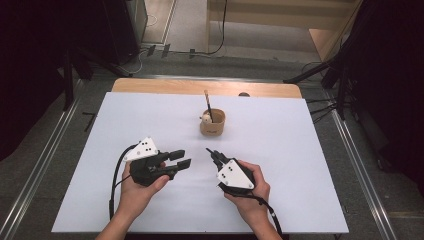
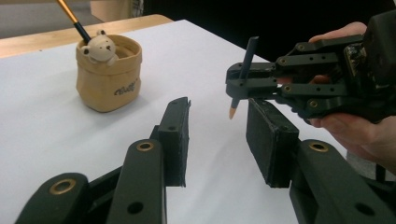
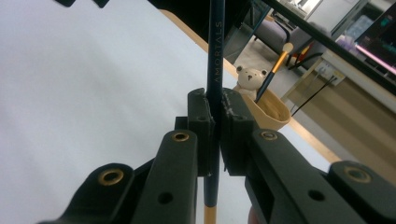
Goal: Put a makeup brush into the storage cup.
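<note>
We find the right gripper (image 1: 210, 152) pinching a dark blue pencil (image 3: 215, 56) upright between its pressed-together pads, near the middle of the bench (image 1: 300, 150). The left gripper (image 1: 179, 158) stands spread and empty just left of it. The tan pouch (image 1: 212, 123), with a bear figure (image 2: 100, 46) and a brush (image 1: 208, 106) inside, sits on the far side. We judge the step to be carrying the pencil to the pouch: keep it vertical, lift clear of the rim, lower beside the brush, then release
</note>
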Demonstrator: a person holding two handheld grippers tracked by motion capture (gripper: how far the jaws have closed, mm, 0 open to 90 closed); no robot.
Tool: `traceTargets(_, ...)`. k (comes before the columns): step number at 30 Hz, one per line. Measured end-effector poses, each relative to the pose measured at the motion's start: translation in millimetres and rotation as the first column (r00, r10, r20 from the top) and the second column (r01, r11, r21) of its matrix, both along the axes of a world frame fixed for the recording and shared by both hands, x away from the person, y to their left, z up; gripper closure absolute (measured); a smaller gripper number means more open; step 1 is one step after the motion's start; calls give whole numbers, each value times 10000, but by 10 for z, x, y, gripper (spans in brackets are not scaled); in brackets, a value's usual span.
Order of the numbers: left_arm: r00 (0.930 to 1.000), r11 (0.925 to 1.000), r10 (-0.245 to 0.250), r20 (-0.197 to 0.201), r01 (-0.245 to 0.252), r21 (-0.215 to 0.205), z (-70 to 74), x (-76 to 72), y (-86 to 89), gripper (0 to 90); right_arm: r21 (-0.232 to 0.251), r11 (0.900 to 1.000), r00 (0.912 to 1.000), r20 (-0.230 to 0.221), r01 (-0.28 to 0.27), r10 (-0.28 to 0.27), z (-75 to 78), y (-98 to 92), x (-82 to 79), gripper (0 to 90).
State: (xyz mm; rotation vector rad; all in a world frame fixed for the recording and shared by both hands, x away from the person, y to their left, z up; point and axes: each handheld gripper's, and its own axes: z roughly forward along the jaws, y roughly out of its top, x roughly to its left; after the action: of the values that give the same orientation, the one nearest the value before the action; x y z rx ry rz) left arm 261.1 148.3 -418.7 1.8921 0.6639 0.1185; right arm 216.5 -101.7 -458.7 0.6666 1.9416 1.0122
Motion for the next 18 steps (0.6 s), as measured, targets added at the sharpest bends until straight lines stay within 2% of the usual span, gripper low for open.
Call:
traceTargets(4, 9999, 9999, -73, -155, 74, 69, -2, -6, -40, 599, -853, 9963, 9992, 382, -75, 108, -23, 77, -22, 856)
traceTargets(8, 9998, 9997, -109, -192, 113, 208, 7, -19, -73, 599, -1750, 9844, 9965, 770, -198, 337, -51, 167, -56, 856)
traceTargets(14, 9987, 9992, -280, -425, 291, 259, 6, -14, -106, 608, -2636, 9643, 9918, 1146, -253, 573, -88, 248, -80, 856)
traceTargets(18, 9974, 9991, -351, -632, 365, 209, -1, -15, -130, 637, -2998, 9537, 9903, 1242, -228, 627, -115, 291, -101, 856)
